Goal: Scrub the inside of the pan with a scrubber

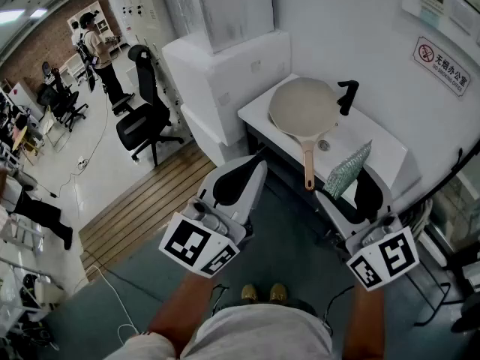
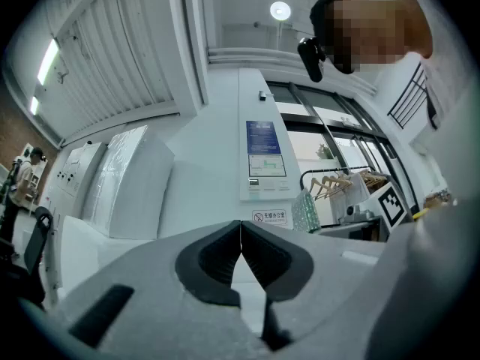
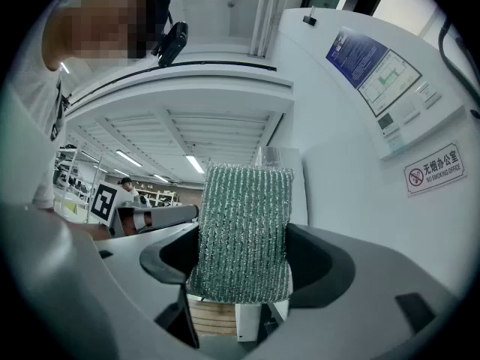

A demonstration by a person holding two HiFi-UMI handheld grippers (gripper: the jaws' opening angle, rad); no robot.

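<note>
A beige pan (image 1: 303,108) with a long wooden handle (image 1: 308,163) lies over the white sink (image 1: 347,136), its handle pointing toward me. My right gripper (image 1: 358,184) is shut on a green sparkly scrubber (image 1: 347,169), held upright near the handle's end; in the right gripper view the scrubber (image 3: 243,231) fills the space between the jaws. My left gripper (image 1: 238,180) hangs shut and empty to the left of the sink, short of the pan; in the left gripper view its tips (image 2: 241,235) meet and point up at the wall.
A black faucet (image 1: 347,96) rises behind the pan. White cabinets (image 1: 225,70) stand left of the sink. A wooden slat platform (image 1: 146,201) and office chairs (image 1: 142,118) lie to the left. A person stands far back at the left. My shoes (image 1: 259,292) show below.
</note>
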